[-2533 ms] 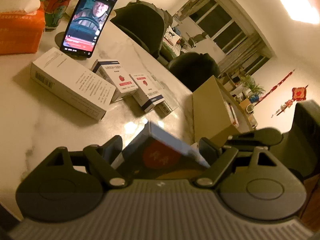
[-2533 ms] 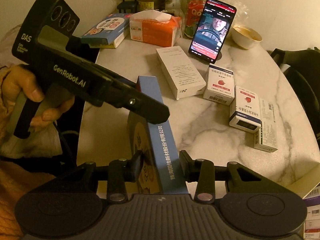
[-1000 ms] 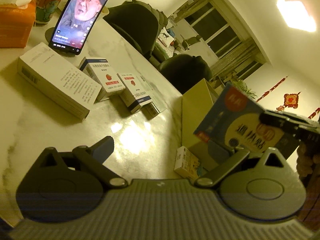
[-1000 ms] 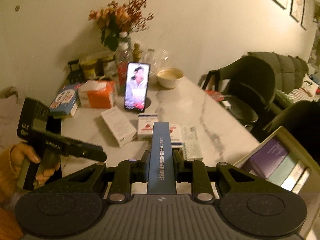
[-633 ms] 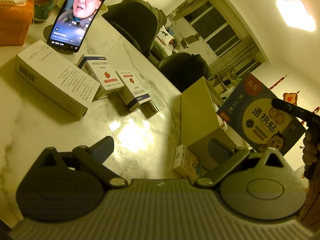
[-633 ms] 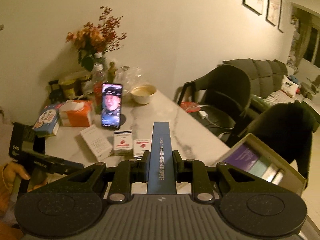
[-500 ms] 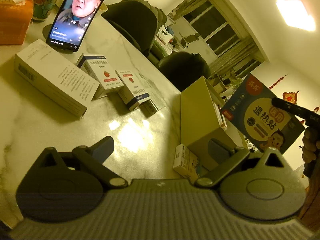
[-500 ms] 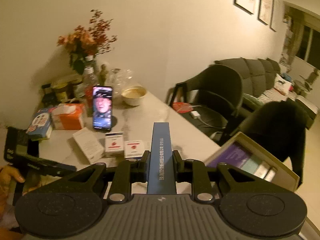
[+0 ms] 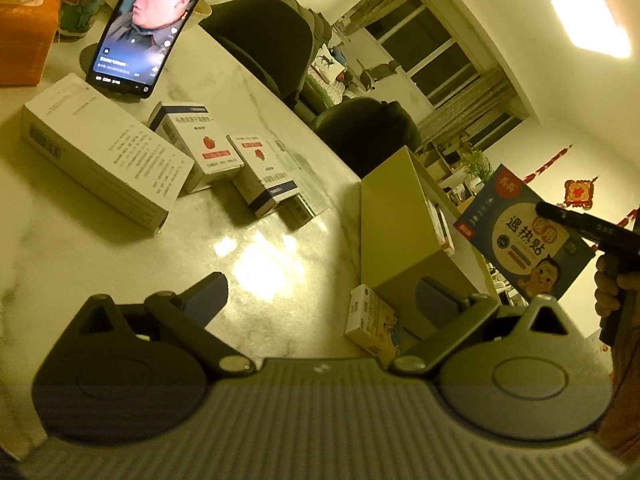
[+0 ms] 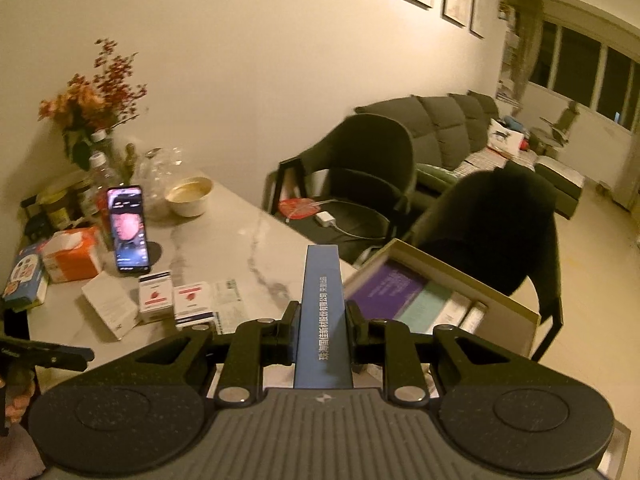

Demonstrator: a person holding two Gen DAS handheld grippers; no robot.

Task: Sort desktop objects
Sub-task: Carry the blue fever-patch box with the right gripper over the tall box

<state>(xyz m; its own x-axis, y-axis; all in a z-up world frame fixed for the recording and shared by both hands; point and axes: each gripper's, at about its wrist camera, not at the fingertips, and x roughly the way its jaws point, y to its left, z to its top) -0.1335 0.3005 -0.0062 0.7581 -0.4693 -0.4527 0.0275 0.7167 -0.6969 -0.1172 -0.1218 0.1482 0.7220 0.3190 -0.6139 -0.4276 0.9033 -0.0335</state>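
1. Left wrist view: the left tongs (image 9: 322, 294) stand wide apart with nothing between them, over the marble bench (image 9: 80, 248).
2. On the bench lie a long white carton (image 9: 100, 160), two small medicine boxes (image 9: 200, 148) with a red mark, side by side and touching, and a propped phone (image 9: 152, 24) with its screen lit.
3. A tan storage box (image 9: 400, 220) stands at the bench's far edge, and a small white pack (image 9: 372, 322) lies just beside it, near the right finger.
4. At the right, the blue fever-patch box (image 9: 524, 236) hangs in the air beyond the storage box, its printed face towards this camera; a dark finger of the right tongs crosses it.
5. Right wrist view: the right tongs (image 10: 322, 330) are clamped on the blue box's narrow edge, which rises upright between the pads.
6. The open storage box sits just right of the held box, with flat packs standing in a row inside it.
7. The left tongs show at the lower left edge.
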